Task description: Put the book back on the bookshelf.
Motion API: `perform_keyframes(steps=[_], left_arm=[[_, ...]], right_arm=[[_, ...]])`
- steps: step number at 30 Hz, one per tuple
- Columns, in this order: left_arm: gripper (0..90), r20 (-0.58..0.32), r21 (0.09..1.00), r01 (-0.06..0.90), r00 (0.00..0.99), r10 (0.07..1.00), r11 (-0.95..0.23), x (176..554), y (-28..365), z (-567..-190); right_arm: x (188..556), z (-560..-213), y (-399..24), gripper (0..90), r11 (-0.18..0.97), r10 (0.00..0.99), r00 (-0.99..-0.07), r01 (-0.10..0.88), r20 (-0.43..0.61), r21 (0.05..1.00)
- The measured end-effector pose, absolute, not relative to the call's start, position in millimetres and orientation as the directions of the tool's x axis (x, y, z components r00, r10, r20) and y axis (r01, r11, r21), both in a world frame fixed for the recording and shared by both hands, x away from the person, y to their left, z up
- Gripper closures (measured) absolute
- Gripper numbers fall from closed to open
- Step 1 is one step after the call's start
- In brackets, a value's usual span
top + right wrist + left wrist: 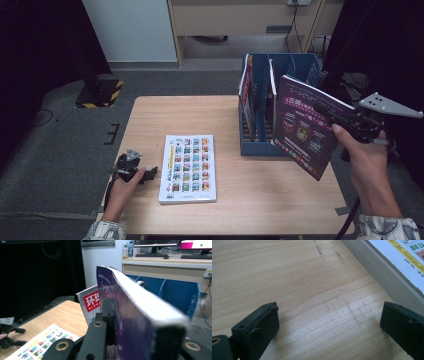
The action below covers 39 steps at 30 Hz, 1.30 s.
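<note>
My right gripper (334, 116) is shut on a thick purple book (306, 125), held tilted in the air just in front of the blue file rack (257, 100). In the right gripper view the purple book (135, 315) sits clamped between the black jaws, its page edge facing the camera. A white book with rows of small pictures (189, 167) lies flat on the table. My left gripper (150, 174) rests on the table just left of that book, jaws open with bare wood between them (329, 322); the book's page edge (384, 272) lies close by.
The blue rack holds a magazine with a red title (91, 301) and another upright one (272, 75). The wooden table (260, 195) ends at grey carpet on all sides. A yellow-and-black striped stand base (100, 92) sits on the floor at the far left.
</note>
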<state>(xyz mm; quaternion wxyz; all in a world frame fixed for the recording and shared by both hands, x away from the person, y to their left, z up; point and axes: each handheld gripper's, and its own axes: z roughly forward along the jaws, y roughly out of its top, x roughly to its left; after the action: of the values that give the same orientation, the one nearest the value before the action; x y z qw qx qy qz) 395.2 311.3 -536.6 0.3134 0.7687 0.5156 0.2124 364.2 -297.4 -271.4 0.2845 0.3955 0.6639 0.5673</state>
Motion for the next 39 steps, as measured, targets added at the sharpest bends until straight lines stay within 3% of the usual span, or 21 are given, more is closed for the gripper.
perform_keyframes(steps=[17, 39], left_arm=[[1.2, 0.003, 0.704, 0.659, 0.372, 0.928, -0.267, 394, 311, -537], [0.5, 0.002, 0.702, 0.659, 0.377, 0.926, -0.269, 394, 310, -537]], right_arm=[[389, -261, -301, 84.3, 0.015, 0.934, -0.353, 0.203, 0.059, 0.979], [443, -266, -270, 84.3, 0.047, 0.962, -0.274, 0.217, 0.015, 0.975]])
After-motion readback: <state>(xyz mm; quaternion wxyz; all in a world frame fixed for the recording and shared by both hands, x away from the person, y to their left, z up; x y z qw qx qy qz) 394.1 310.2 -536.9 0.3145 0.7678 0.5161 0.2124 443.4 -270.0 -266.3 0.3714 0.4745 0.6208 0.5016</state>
